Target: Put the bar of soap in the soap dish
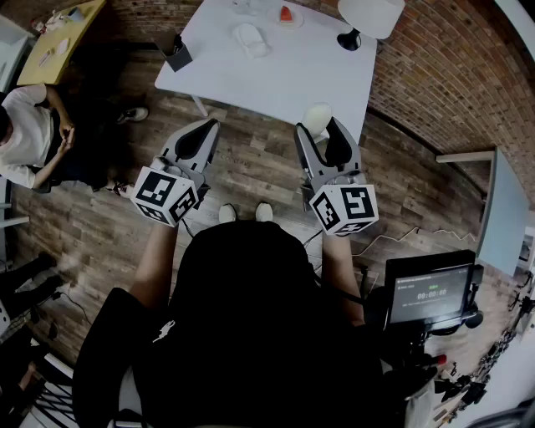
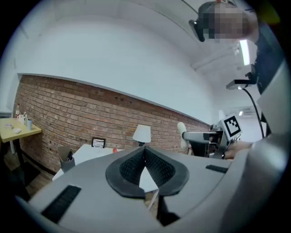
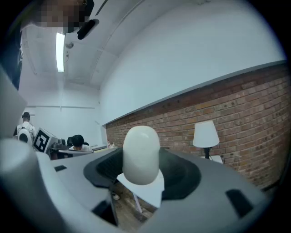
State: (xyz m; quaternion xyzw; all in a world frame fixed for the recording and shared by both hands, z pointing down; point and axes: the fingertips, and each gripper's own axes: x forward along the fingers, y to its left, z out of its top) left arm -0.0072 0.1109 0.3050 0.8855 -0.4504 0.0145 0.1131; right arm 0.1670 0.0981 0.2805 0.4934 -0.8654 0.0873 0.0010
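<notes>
My right gripper (image 1: 324, 134) is shut on a white oval bar of soap (image 1: 317, 119), which stands up between the pads in the right gripper view (image 3: 141, 154). It hangs level in front of the near edge of the white table (image 1: 326, 75). A white oval dish (image 1: 251, 39) lies on the far part of that table. My left gripper (image 1: 206, 129) is beside the right one, over the wood floor, with its jaws meeting at the tips and nothing between them. In the left gripper view the soap (image 2: 182, 129) shows off to the right.
The table also carries a white lamp (image 1: 368, 17), a small plate with a red piece (image 1: 286, 15) and a dark pen holder (image 1: 175, 52). A person sits at the left (image 1: 25, 134). A monitor (image 1: 430, 292) stands at the lower right. A brick wall lies behind.
</notes>
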